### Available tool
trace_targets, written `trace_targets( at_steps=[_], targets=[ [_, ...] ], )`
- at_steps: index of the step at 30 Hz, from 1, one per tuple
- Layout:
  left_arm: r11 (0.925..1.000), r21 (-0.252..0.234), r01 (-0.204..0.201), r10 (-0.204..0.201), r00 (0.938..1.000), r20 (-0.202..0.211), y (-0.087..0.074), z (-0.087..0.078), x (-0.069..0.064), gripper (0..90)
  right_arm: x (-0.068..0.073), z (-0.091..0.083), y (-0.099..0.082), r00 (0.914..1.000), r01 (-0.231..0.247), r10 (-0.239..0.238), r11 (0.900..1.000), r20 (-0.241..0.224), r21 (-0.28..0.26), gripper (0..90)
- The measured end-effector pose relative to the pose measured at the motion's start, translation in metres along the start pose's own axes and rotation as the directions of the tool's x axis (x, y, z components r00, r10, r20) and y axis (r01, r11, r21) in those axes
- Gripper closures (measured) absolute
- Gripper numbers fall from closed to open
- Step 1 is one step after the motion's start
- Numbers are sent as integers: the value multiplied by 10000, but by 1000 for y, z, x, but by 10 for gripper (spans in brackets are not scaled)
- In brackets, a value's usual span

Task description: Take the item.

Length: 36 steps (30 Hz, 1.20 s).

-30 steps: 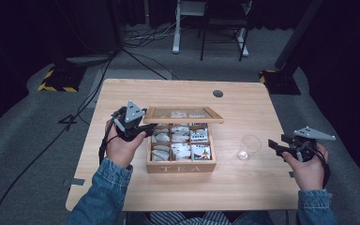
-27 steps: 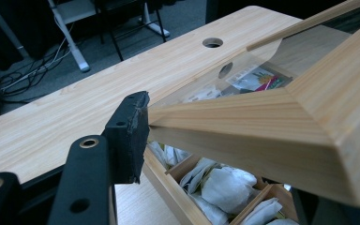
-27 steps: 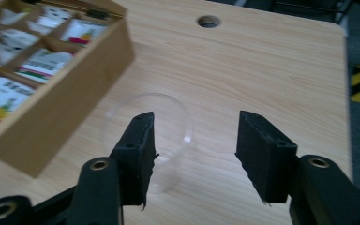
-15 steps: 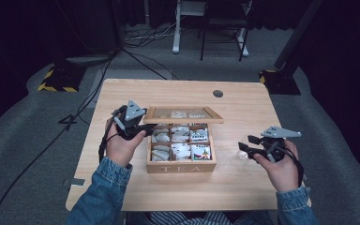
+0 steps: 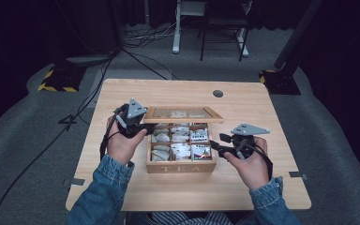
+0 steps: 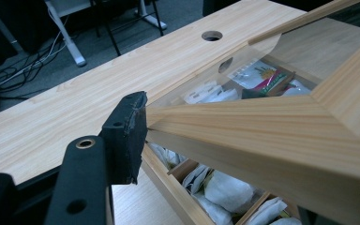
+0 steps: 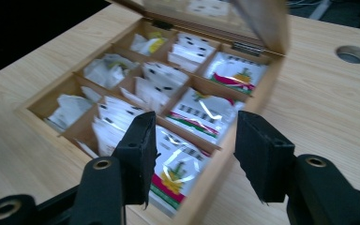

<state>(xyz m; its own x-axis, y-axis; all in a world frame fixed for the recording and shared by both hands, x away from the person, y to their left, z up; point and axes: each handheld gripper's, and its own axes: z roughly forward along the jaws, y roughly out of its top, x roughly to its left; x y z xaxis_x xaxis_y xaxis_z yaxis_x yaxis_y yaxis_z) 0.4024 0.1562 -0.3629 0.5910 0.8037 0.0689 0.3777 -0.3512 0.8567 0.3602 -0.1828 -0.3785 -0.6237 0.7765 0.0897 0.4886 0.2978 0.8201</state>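
High view: my left gripper (image 5: 143,127) is clamped on the near-left corner of the tea box's glass-paned lid (image 5: 183,114), holding it propped open. The tea box (image 5: 180,166) sits mid-table (image 5: 122,98), "TEA" readable on its front panel. My right gripper (image 5: 215,146) is at the box's right wall, level with the front row of compartments, jaws partly apart and just been closing, nothing pinched between them

Left gripper view: one pad (image 6: 130,136) pressed against the lid frame's wooden corner (image 6: 178,117). Other jaw hidden behind the wood. Bite looks shallow, right on the corner edge. Sachets (image 6: 225,190) in the compartments below

Right gripper view: jaws apart, straddling the box's right wall (image 7: 225,154), left pad (image 7: 140,154) hanging over a red-green-white sachet (image 7: 180,168), right pad (image 7: 262,159) outside the box over bare table. Frame is motion-blurred; printing on the packets can't be read, only barcode-like black marks on the white ones (image 7: 161,77)

Risks:
- corner grip slips, lid drops on my right gripper or slams shut
- closing now would pinch the box wall, not a sachet; need to shift inward first
- pads grabbing two overlapped sachets at once, they're packed tight
- pushing on the wall could slide the box while the lid is held, straining the hinges (image 7: 246,47)
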Motion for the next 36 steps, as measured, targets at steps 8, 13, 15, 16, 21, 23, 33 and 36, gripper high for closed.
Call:
trace_targets(
  at_steps=[8, 13, 15, 16, 21, 23, 33, 36],
  targets=[
    [10000, -85, -24, 23, 10000, -76, 3, 1, 1, 428, 24, 20, 11, 9954, 761, -768, 9970, -576, -150, 507],
    [10000, -57, -8, 8, 10000, -63, 3, 1, 2, 428, 41, 35, 16, 9894, 1038, -1025, 9946, -1027, 74, 522],
    [10000, -54, -7, 6, 10000, -42, 3, 1, 2, 428, 48, 41, 18, 9868, 1137, -1112, 9934, -1179, 144, 524],
    [10000, -50, -13, 13, 10000, -34, 3, 1, 2, 427, 55, 48, 21, 9843, 1207, -1171, 9925, -1321, 201, 526],
    [10000, -26, -10, 10, 10000, 26, 3, 1, 2, 426, 70, 64, 24, 9770, 1367, -1289, 9900, -1697, 353, 532],
    [10000, -23, -11, 11, 10000, 32, 3, 1, 3, 426, 72, 66, 24, 9754, 1420, -1331, 9891, -1755, 390, 533],
    [9999, -61, -136, 135, 9998, -116, 4, 2, 1, 425, 91, 94, 25, 9615, 1778, -1568, 9811, -2256, 759, 579],
    [9998, -30, -201, 200, 9997, -131, 3, 2, 0, 425, 98, 108, 23, 9551, 2088, -1798, 9724, -2356, 1041, 612]
  ],
)
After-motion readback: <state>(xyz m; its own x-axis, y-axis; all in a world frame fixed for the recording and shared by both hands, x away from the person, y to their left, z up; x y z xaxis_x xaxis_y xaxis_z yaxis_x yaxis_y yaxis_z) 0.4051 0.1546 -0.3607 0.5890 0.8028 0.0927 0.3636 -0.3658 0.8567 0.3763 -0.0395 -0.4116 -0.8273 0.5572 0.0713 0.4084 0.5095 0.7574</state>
